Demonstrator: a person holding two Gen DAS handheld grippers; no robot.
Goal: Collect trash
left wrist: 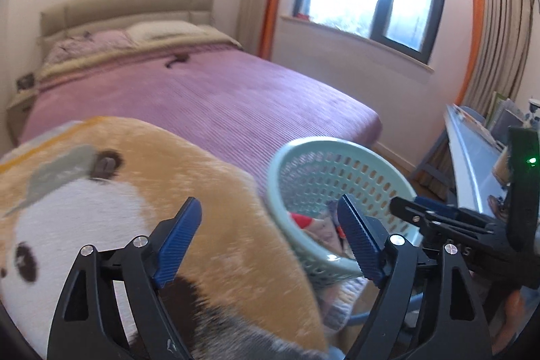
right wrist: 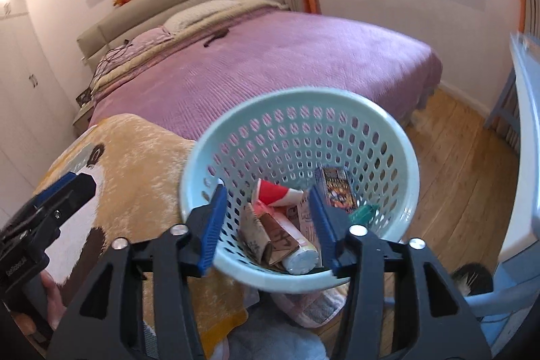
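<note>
A pale green perforated basket [right wrist: 337, 103] sits just in front of my right gripper [right wrist: 266, 221], which is open and empty over its near rim. Inside lie a red paper cup [right wrist: 275, 193], crumpled brown paper [right wrist: 258, 233], a white tube [right wrist: 300, 258], a printed carton [right wrist: 337, 188] and a green wrapper [right wrist: 362, 213]. My left gripper [left wrist: 270, 240] is open and empty, above an orange and white plush blanket [left wrist: 219, 201], left of the basket [left wrist: 341, 147]. The right gripper's body [left wrist: 449, 221] shows in the left wrist view.
A bed with a purple cover [right wrist: 287, 56] fills the room behind the basket. A dark object [right wrist: 216, 37] lies on it near the pillows. A light blue table [right wrist: 526, 110] stands at the right. Wooden floor [right wrist: 455, 174] lies between bed and table.
</note>
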